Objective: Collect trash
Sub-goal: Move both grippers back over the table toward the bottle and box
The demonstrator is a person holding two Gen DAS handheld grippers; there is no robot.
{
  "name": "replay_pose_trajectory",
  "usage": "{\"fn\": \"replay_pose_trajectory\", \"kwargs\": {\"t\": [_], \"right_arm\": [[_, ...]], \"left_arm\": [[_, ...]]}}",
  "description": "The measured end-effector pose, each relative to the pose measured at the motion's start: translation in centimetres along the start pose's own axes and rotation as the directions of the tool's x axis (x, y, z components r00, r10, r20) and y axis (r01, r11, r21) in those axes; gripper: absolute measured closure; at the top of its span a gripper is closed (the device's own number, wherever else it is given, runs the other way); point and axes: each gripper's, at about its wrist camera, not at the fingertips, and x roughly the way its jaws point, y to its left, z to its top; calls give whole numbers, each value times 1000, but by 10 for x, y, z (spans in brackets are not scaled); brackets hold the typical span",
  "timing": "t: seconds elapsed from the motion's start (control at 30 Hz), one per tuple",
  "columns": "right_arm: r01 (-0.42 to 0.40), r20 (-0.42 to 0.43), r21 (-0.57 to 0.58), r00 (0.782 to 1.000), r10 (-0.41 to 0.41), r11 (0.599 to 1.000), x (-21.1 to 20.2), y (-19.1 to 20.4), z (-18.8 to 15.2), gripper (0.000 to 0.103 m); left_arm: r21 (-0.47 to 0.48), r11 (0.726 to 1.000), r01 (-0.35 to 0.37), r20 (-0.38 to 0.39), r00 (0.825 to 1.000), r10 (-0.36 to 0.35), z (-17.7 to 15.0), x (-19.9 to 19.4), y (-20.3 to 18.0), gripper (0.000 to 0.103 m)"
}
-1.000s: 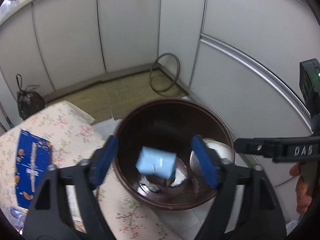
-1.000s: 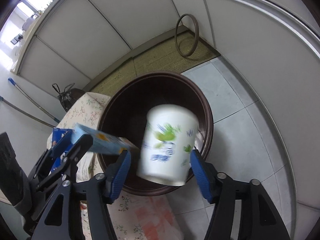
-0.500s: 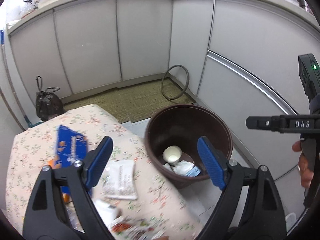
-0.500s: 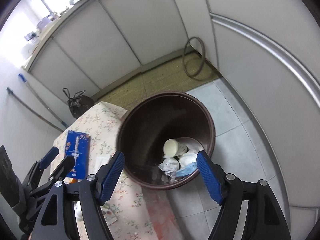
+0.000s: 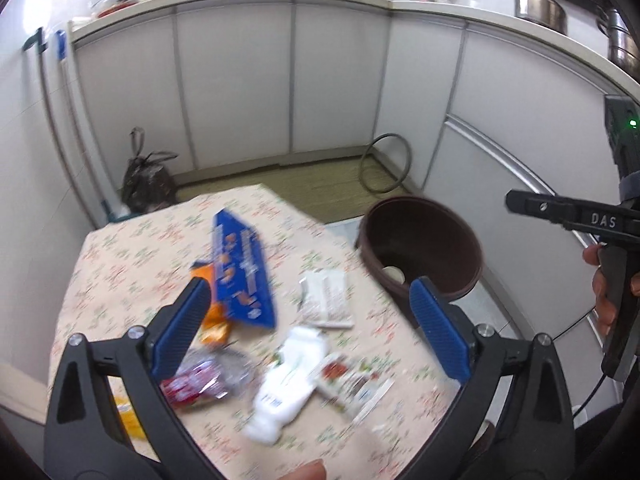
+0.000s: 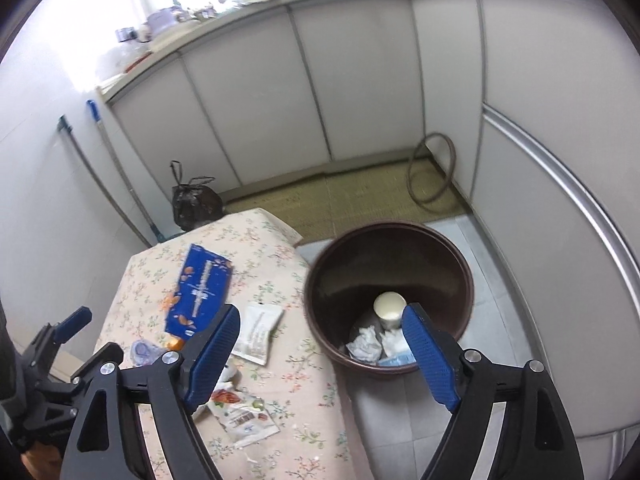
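Jaws opening, empty: your left gripper (image 5: 308, 328) and right gripper (image 6: 320, 348) have dropped box and cup (image 6: 389, 307) into the bin (image 6: 460, 276); table (image 5: 132, 256) wrappers remain.

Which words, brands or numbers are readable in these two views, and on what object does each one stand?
"DAS": white letters on the black arm of the right tongs, seen in the left wrist view.
Blue packet on the table: white and orange print, too blurred to read.
White sachet: grey lines of print, too small to read.
White bottle: dark marks, blurred.
Torn wrapper: print unreadable.
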Motion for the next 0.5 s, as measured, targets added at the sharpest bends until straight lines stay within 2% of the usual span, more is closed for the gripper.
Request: {"fn": "replay_pose_trajectory", "kwargs": {"t": [0.13, 0.27, 0.4, 0.5], "right_arm": [[-3, 49, -52, 999, 5, 999, -5, 28, -8, 15], [-12, 59, -117, 998, 19, 993, 3, 53, -18, 13], [-45, 3, -171, 999, 46, 984, 23, 73, -31, 13], [-41, -61, -213, 998, 29, 976, 44, 86, -45, 13]], "left_arm": [[-52, 998, -44, -61, 997, 40, -11, -8, 34, 3], [-92, 992, -89, -143, 987, 75, -27, -5, 68, 3], [-123, 984, -126, -211, 973, 98, -46, 1, 100, 3], [-161, 976, -148, -256, 961, 104, -62, 4, 126, 4]]}}
